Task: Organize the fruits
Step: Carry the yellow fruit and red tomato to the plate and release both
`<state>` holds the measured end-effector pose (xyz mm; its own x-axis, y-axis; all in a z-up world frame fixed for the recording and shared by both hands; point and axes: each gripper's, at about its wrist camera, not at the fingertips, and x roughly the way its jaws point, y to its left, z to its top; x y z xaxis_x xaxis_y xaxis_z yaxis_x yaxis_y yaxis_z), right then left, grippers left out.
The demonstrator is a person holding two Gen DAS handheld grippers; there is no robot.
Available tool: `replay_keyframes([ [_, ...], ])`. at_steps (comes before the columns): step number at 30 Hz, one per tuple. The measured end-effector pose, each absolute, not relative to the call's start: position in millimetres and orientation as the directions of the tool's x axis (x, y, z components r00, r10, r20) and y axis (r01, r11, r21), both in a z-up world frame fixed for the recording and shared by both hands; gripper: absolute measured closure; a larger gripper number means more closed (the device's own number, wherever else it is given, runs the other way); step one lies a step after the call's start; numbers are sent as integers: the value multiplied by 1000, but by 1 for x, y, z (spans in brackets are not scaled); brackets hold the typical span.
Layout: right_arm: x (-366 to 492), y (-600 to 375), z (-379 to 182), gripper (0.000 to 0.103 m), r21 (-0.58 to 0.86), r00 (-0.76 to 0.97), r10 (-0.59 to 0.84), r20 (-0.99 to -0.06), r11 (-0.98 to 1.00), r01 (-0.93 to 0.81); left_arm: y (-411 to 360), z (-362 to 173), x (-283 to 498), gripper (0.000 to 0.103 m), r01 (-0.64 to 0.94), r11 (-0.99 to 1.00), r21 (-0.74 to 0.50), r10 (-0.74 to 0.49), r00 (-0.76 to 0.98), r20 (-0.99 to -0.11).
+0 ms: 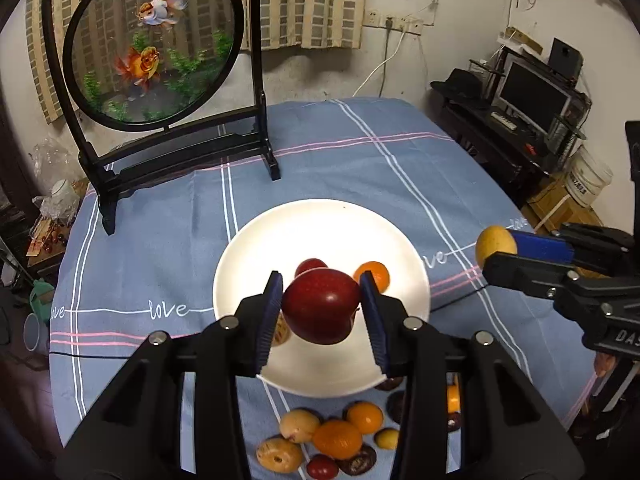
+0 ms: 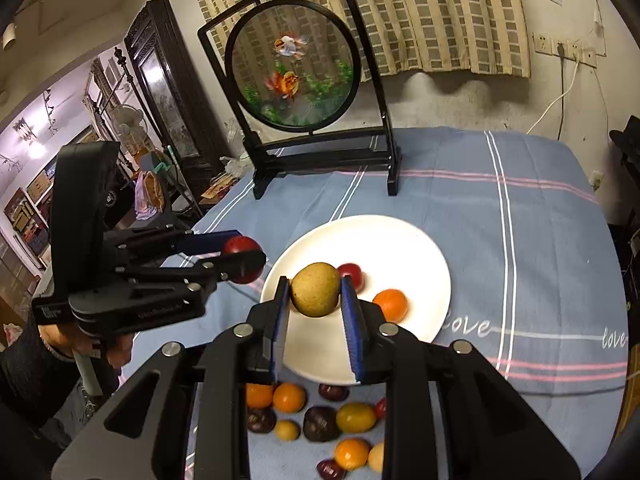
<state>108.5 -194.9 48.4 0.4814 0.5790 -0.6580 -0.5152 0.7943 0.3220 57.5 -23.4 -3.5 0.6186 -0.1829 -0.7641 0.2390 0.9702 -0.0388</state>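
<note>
My left gripper [image 1: 321, 306] is shut on a dark red apple [image 1: 320, 310] and holds it above the near part of the white plate [image 1: 280, 236]. My right gripper [image 2: 315, 296] is shut on a yellow-green round fruit [image 2: 315, 290] above the plate's [image 2: 400, 236] left side. On the plate lie a small red fruit [image 2: 352, 274] and an orange fruit [image 2: 391, 303]. A pile of loose fruits [image 1: 336, 436] lies on the cloth in front of the plate, also in the right wrist view [image 2: 320, 420]. The right gripper [image 1: 498, 246] shows in the left view, the left gripper [image 2: 246, 260] in the right view.
A black framed goldfish screen [image 1: 156, 52] stands at the back left of the blue checked tablecloth [image 1: 360, 160]. A desk with a monitor [image 1: 532, 96] and buckets stand beyond the table's right edge. Cabinets and clutter stand at the left [image 2: 168, 92].
</note>
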Motion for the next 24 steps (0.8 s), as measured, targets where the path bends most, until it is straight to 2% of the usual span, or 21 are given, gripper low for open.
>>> replay_keyframes([
  [24,153,-162,7,77,312,388,552,-738,789,-529,-8,-54,117,63,159,987,-7,-94,547,-832],
])
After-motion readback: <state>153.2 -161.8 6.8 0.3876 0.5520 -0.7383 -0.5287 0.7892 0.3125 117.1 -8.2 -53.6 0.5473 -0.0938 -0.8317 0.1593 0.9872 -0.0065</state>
